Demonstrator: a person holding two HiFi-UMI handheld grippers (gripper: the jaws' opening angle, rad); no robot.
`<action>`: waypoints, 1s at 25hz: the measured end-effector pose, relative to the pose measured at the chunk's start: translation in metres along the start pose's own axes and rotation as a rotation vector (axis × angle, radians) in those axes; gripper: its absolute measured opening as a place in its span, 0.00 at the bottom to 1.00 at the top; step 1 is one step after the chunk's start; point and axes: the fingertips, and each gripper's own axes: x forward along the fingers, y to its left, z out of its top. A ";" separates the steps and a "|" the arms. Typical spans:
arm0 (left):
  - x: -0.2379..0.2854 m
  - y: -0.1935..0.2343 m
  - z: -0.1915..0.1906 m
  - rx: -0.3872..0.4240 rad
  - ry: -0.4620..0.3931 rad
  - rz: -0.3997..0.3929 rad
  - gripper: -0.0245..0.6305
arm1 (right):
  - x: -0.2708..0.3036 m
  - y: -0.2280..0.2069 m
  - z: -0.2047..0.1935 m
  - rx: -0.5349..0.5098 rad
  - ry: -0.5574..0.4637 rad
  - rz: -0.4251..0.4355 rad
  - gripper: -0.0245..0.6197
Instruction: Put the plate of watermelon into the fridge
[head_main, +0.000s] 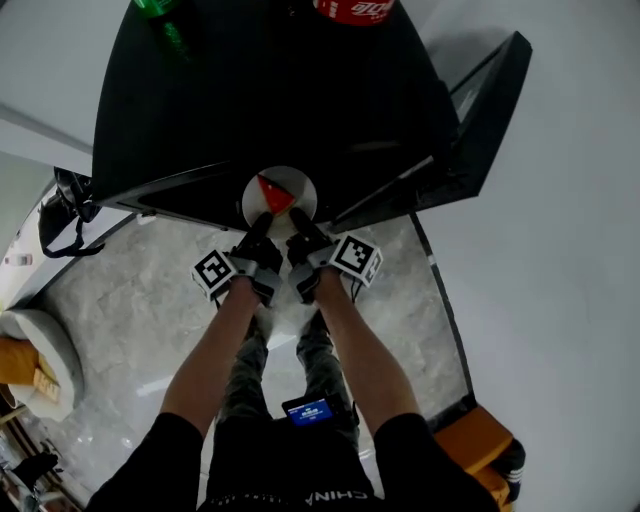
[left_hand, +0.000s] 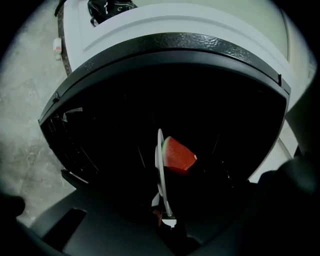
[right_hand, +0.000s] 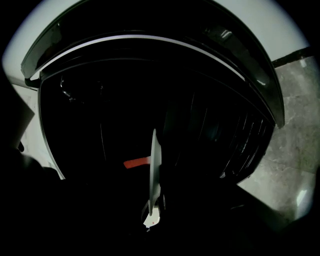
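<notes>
Head view: both forearms reach straight ahead, side by side. The left gripper (head_main: 262, 226) and the right gripper (head_main: 299, 223) are each clamped on the near rim of the plate (head_main: 300, 186). It carries a watermelon wedge (head_main: 272, 196) at the open front of the black fridge (head_main: 280, 100). The fridge's interior is too dark to make out.

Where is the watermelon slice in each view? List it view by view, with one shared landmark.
Head view: watermelon slice, centre, on the white plate.
Left gripper view: slice at centre, right of the edge-on plate.
Right gripper view: red sliver left of the edge-on plate.
Shared landmark: the white plate.
</notes>
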 end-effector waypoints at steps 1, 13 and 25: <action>0.003 0.003 0.002 -0.007 -0.008 0.004 0.09 | 0.003 -0.004 0.001 0.002 -0.005 -0.013 0.09; 0.029 0.026 0.015 -0.039 -0.088 -0.006 0.08 | 0.024 -0.028 0.013 -0.165 0.087 -0.118 0.09; 0.040 0.040 0.030 -0.035 -0.164 0.000 0.08 | 0.021 -0.036 0.007 -0.246 0.156 -0.138 0.12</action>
